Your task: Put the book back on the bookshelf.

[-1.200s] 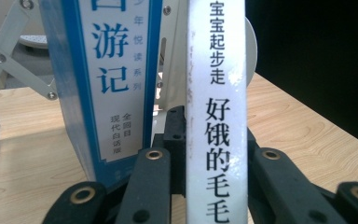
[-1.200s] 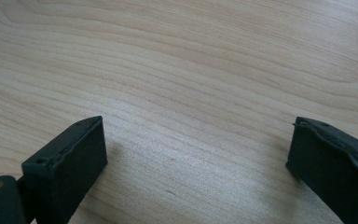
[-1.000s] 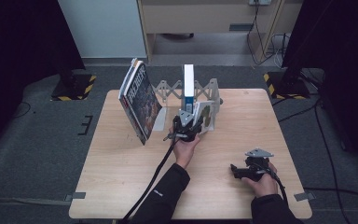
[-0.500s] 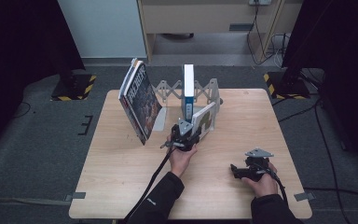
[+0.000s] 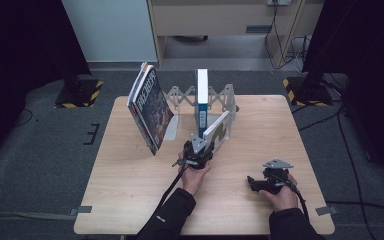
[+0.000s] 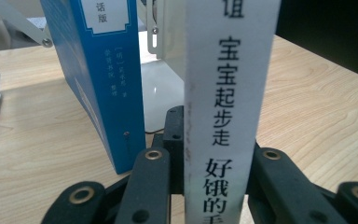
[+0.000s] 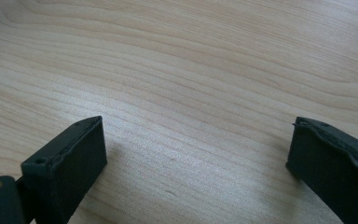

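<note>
Bare tabletop (image 5: 130,200) fills the lower left and lower middle of the high view. The leaning magazine (image 5: 150,107), upright blue book (image 5: 202,97) and folding rack (image 5: 180,95) block the upper middle.

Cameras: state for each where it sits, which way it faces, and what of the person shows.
High view: above the person's side, facing forward and down on the table; both forearms and hands show.
Left gripper view: rides the left gripper, facing the white book it clamps.
Right gripper view: rides the right gripper, facing bare tabletop.
Shared: the blue book shows in high and left views.
</note>
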{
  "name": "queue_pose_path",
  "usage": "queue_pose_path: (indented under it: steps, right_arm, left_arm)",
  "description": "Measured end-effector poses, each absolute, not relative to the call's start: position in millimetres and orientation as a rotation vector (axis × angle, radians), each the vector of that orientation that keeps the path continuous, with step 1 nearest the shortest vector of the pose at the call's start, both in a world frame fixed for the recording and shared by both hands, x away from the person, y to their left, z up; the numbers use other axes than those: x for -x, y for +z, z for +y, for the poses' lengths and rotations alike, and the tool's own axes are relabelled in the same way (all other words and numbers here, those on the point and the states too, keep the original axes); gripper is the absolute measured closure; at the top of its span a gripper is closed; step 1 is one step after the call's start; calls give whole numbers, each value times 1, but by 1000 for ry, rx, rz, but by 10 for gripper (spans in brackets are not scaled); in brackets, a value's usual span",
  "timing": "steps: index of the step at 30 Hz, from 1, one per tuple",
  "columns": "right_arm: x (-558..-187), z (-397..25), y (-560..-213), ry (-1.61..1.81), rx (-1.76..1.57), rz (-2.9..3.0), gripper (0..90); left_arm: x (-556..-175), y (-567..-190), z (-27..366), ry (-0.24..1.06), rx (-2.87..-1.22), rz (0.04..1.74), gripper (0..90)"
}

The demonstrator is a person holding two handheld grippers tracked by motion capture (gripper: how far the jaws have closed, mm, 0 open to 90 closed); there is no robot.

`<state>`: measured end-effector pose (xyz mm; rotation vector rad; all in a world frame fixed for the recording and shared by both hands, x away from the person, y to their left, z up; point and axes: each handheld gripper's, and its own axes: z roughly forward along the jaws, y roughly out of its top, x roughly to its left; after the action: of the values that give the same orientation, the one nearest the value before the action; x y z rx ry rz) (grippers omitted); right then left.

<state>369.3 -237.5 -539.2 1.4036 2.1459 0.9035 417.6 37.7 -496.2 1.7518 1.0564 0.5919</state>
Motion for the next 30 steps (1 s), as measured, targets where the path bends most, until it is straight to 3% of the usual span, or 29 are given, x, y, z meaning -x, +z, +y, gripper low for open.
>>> queue_pose_path:
  steps: [30]
  right_arm:
    - [-369,-237,-539,902,-1403,2148,42]
  left_arm:
    - [-427,-525,35,510,-1836,1077,737]
